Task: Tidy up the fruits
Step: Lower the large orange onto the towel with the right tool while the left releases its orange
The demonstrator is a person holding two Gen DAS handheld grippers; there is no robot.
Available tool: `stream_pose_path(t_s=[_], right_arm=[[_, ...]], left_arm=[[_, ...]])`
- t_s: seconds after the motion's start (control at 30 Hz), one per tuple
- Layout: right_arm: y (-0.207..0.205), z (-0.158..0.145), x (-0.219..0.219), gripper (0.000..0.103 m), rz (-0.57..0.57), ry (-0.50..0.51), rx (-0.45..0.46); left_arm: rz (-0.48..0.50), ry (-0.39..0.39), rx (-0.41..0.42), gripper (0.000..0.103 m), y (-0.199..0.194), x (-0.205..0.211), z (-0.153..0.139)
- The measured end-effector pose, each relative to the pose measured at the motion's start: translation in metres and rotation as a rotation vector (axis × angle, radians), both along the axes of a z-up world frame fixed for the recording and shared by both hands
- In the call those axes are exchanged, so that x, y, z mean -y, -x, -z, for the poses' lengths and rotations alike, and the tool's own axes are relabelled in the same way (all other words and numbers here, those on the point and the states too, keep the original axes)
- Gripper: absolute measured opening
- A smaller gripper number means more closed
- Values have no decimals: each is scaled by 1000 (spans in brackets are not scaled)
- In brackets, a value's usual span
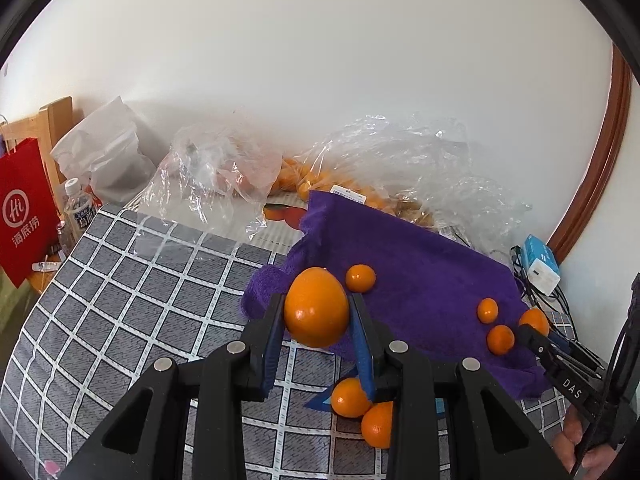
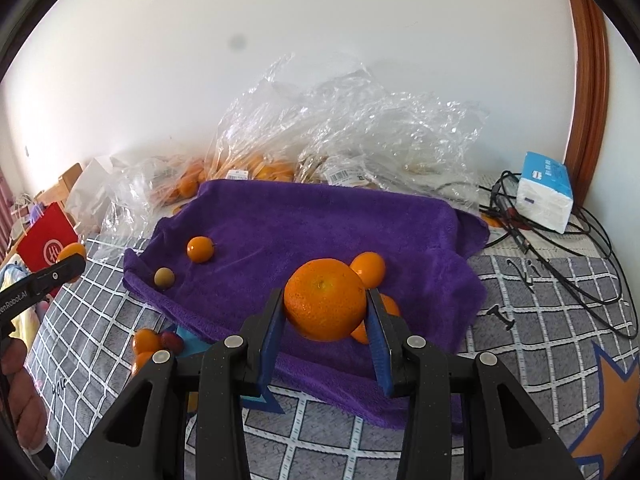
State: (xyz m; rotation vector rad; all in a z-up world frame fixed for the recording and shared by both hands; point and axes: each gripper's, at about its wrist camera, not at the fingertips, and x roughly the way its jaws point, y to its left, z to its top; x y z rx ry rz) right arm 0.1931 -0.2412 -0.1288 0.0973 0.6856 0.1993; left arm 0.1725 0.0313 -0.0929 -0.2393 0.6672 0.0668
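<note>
Item: left tongs (image 1: 316, 308), closed on a smooth egg-shaped orange (image 1: 316, 306), held clear above the near-left edge of the purple towel (image 1: 400, 264).

Item: right tongs (image 2: 326, 308), closed on a rounder, dimpled orange (image 2: 325, 299), held above the near edge of the towel, stem scar turned toward the camera.

Relation: each fruit is gripped across its width, straight ahead between the pads; neither is set down yet.

Small loose fruits (image 1: 360, 278) are scattered on the towel beyond; two more (image 1: 351, 397) lie off its near edge on the checked table (image 1: 140, 280).

Pose: both tongs are angled forward and downward toward the towel; the right is seen nearer its middle.
</note>
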Motion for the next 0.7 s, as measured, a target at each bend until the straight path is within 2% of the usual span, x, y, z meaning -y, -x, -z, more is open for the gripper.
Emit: stream_pose_path(t_s=[0.33,0.7], right_arm=[[-32,26,-26,39,7,5,-77],[-46,48,-42,39,-5,73,-116]], left_arm=[[85,30,-62,30,-52,-3,22],[130,59,-123,30,-93,3,49]])
